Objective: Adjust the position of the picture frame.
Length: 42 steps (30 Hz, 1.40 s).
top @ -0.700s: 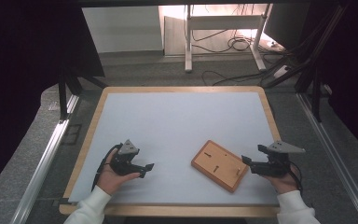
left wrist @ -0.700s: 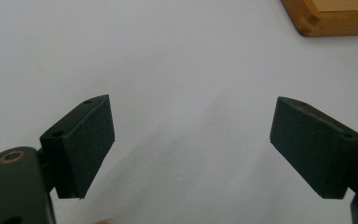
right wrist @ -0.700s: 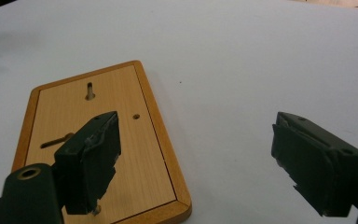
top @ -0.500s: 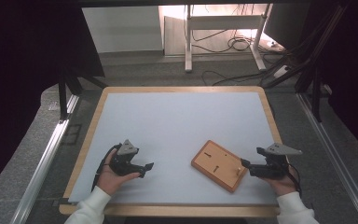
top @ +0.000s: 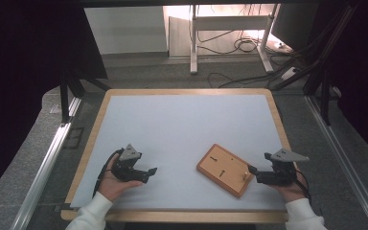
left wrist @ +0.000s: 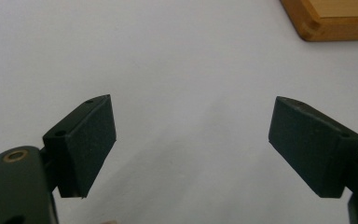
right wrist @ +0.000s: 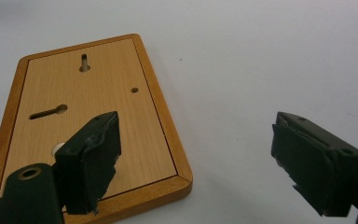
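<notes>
Where the left gripper view cuts off all but one corner of the wooden board (left wrist: 332, 21), hard to read more of it from there. Left gripper (top: 146, 173) held low over the white tabletop (top: 182, 129) at its near left, jaws spread wide around bare surface. Wooden board lying flat and skewed at the near right, raised rim, two keyhole slots, a small round hole, a pale peg half hidden behind a jaw; right gripper (right wrist: 196, 163) just beside its end, jaws equally wide, gripping nothing.
</notes>
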Available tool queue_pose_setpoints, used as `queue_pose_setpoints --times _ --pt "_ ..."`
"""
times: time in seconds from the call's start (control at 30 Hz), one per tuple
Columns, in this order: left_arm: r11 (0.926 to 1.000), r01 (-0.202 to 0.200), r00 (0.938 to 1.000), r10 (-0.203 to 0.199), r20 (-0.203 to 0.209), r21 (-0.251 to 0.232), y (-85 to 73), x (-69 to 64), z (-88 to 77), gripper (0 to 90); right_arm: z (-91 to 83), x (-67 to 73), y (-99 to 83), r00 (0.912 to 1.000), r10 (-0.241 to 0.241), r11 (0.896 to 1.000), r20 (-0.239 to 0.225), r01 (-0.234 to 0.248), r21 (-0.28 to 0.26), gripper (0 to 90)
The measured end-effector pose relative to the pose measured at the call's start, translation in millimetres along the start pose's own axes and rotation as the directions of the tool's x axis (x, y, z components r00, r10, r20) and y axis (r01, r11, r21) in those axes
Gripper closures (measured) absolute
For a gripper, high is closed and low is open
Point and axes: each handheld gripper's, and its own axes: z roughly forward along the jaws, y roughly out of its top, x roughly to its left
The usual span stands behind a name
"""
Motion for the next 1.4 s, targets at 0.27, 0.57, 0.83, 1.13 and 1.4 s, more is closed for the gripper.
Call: queue_pose_setpoints --times 0.27,0.57,0.83,1.13,1.4 --pt "0.9998 0.018 0.9998 -0.018 0.004 0.008 -1.3 1.0 0.1 15.2 -16.2 0.0 6.5 0.9989 0.036 0.999 -0.030 -0.036 -0.024 30.2" --pt "0.9997 0.018 0.9998 -0.018 0.010 0.018 -2.4 2.9 1.3 15.0 -27.0 18.7 0.7 0.9954 -0.007 1.000 -0.096 0.006 -0.008 36.2" --pt "0.9995 0.008 1.0000 -0.008 0.005 0.031 -2.5 1.9 4.4 15.1 -16.9 37.3 -7.9 0.9881 -0.063 0.996 -0.141 0.072 0.058 43.7" --pt "0.9993 0.010 1.0000 -0.010 0.002 0.036 -2.9 1.8 5.3 15.0 -6.0 36.8 -9.0 0.9877 -0.046 0.995 -0.149 0.059 0.081 66.2" --pt "0.9992 0.001 1.0000 -0.001 0.003 0.040 -3.1 1.8 5.7 15.0 2.7 42.4 -7.0 0.9885 -0.059 0.993 -0.139 0.072 0.091 83.8"
